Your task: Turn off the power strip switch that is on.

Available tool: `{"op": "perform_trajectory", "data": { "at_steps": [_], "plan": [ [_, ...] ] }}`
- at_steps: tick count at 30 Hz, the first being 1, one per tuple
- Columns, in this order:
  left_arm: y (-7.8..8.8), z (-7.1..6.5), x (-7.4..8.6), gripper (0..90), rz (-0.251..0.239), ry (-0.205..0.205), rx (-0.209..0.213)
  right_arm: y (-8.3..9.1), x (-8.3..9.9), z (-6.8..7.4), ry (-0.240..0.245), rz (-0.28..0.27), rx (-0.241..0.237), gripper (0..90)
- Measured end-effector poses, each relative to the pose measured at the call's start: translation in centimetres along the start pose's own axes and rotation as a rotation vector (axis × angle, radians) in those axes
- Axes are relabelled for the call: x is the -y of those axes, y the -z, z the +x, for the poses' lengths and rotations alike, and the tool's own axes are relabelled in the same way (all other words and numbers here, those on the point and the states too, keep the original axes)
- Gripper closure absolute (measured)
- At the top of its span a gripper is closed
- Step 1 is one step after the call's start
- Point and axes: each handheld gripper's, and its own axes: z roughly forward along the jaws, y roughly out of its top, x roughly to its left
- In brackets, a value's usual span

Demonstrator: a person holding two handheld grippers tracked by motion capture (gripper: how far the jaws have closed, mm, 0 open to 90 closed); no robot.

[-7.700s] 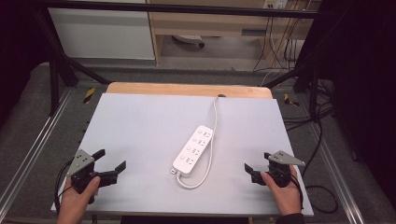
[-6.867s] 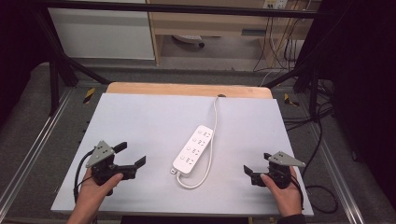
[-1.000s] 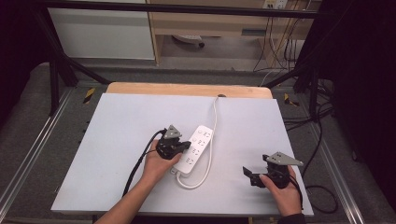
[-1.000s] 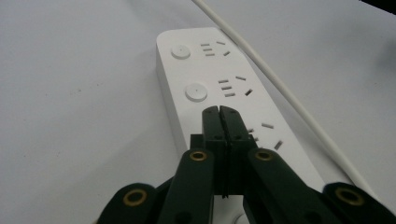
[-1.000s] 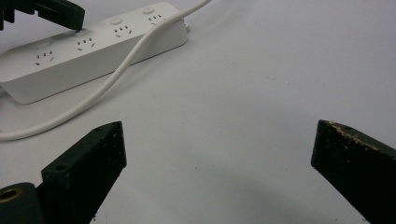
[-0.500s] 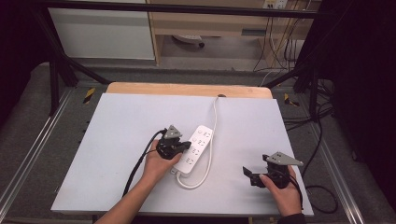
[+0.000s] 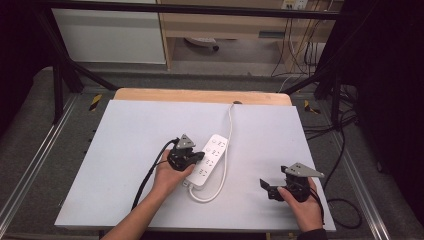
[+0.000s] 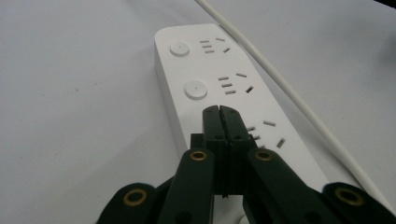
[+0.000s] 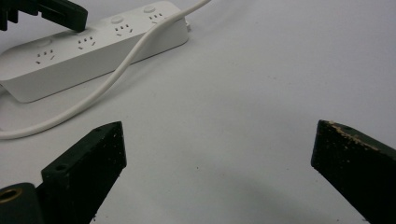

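Note:
A white power strip [image 7: 212, 156] lies in the middle of the white tabletop [image 7: 120, 145], and its cable [image 7: 230, 120] runs off the far edge. It carries round switches [image 8: 195, 89] beside each socket. My left gripper [image 7: 199, 158] is shut, with nothing between its jaws. Its closed tips [image 8: 219, 111] sit over the top face of the power strip [image 8: 210, 65], in line with the row of switches; whether they touch it I cannot tell. My right gripper [image 7: 272, 180] rests near the front right, open and empty [image 9: 217, 135], and points toward the power strip [image 9: 93, 46].
The cable [image 9: 79, 105] loops along the strip's right side and curls around its near end. A wooden strip [image 7: 200, 95] borders the table's far edge, and metal rails [image 7: 35, 165] run along both sides. Loose cables [image 7: 345, 150] lie on the floor at the right.
My left gripper came from the table's front left corner, where it stood open, to the power strip and is shut. Over the last second nothing has moved. The right gripper stayed put.

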Motion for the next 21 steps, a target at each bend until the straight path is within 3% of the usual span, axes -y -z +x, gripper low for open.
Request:
{"op": "perform_trajectory", "data": {
  "at_steps": [21],
  "plan": [
    [-0.04,0.41,0.02,90.0,0.009,0.014,0.033,-0.04,0.0,0.05,0.003,0.003,-0.002,4.1]
  ]
}}
